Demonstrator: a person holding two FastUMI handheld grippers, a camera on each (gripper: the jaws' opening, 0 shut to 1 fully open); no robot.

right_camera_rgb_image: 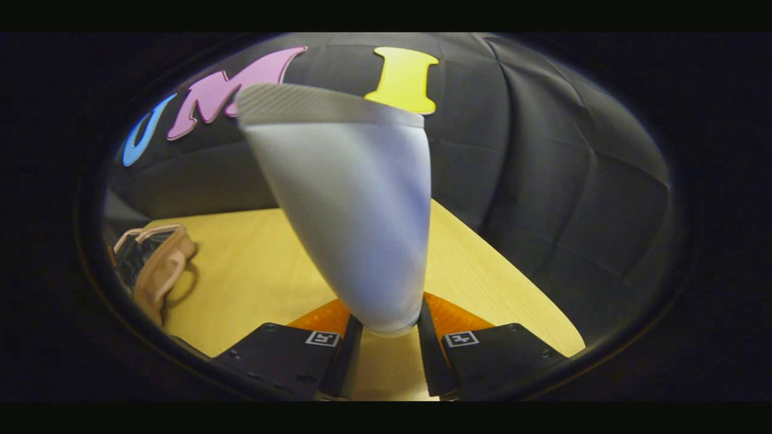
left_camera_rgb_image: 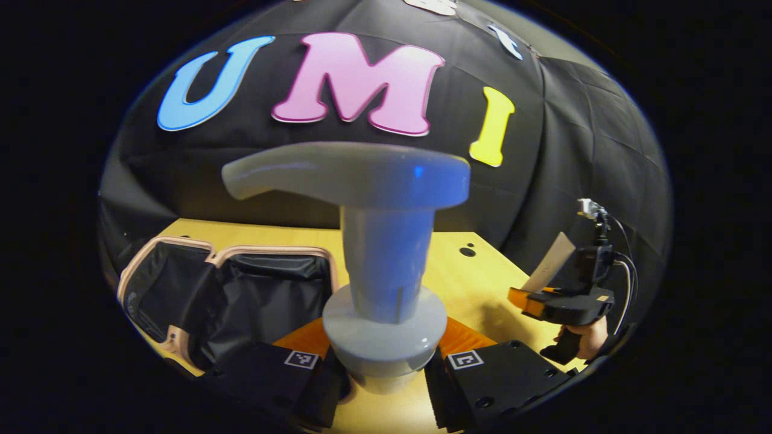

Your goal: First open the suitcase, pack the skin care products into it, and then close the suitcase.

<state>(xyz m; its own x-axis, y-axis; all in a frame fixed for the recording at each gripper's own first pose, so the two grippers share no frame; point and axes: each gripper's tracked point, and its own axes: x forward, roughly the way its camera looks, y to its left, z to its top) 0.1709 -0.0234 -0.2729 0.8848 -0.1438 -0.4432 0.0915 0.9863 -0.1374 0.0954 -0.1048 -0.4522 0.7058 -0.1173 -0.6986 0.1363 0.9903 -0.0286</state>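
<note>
Your left gripper (left_camera_rgb_image: pixel 386 377) clamps the rigid, top-heavy pump bottle (left_camera_rgb_image: pixel 374 253) below its collar; your right gripper (right_camera_rgb_image: pixel 389 337) pinches the soft tube (right_camera_rgb_image: pixel 347 211) (squashy, slippery) at its narrow end; the open suitcase (left_camera_rgb_image: pixel 229 295) lies at nine o'clock.

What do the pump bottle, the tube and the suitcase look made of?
Pump bottle: likely hard glossy plastic, given its sharp highlights. Tube: likely soft matte plastic, with a flat crimped end. Suitcase: dark wrinkled fabric lining with a pale pinkish rim, perhaps leather-like.

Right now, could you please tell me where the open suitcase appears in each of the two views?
Left gripper view: the suitcase lies open at lower left, dark lining up.
Right gripper view: the suitcase sits at the far left edge, handle towards the camera.
Shared landmark: the wooden table beneath it.
</note>
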